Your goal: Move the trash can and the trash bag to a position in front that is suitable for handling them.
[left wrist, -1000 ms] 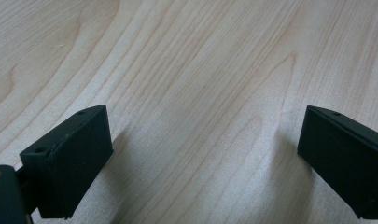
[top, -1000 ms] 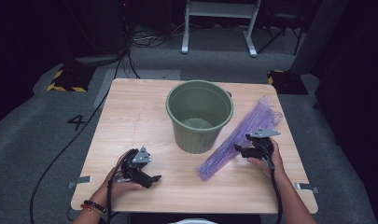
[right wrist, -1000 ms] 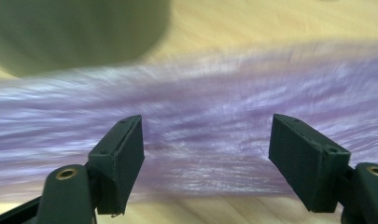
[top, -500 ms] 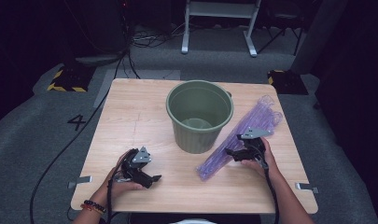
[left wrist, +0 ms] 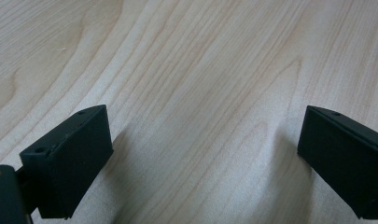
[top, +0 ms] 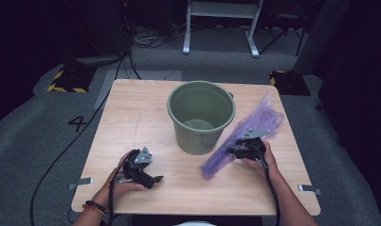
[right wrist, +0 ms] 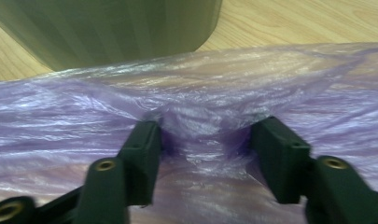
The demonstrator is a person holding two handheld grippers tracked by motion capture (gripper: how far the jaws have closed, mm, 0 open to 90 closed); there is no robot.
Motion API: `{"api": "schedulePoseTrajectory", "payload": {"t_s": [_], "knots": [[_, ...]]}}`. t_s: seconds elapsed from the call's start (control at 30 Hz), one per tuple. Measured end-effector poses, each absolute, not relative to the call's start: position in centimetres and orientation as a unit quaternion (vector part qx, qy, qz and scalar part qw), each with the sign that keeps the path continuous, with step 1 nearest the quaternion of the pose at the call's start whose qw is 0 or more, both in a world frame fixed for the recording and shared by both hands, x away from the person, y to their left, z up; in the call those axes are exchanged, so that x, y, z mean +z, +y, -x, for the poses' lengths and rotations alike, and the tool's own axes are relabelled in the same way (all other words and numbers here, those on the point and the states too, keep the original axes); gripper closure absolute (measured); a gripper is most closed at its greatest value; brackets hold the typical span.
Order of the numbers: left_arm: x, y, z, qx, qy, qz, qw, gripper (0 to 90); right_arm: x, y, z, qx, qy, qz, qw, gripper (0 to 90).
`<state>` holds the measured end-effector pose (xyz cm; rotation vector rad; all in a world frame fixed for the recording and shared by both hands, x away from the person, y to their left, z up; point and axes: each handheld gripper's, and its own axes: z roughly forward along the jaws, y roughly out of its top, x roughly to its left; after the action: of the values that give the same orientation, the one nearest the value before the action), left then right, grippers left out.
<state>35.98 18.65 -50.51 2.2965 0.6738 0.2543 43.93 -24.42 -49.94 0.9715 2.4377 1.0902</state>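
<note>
Both jaws of the right gripper (right wrist: 205,140), closing, bunch the purple bag (right wrist: 270,84), whose film blurs the table; left gripper (left wrist: 200,163) gapes.

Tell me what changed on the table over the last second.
The right tool slid down along the purple bag toward its near end and has just been closing its jaws, with bag film bunched between them. The left tool stayed open on the table; the bucket stayed put.
</note>
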Motion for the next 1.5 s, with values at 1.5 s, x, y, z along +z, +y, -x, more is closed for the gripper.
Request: {"api": "schedulePoseTrajectory", "payload": {"t_s": [1.5], "knots": [[-50.5,17.9,-36.4,0.108,0.280,-0.886,0.352,0.6,-47.4,-27.2,-43.6,0.450,0.793,-0.357,0.203,86.4]]}}
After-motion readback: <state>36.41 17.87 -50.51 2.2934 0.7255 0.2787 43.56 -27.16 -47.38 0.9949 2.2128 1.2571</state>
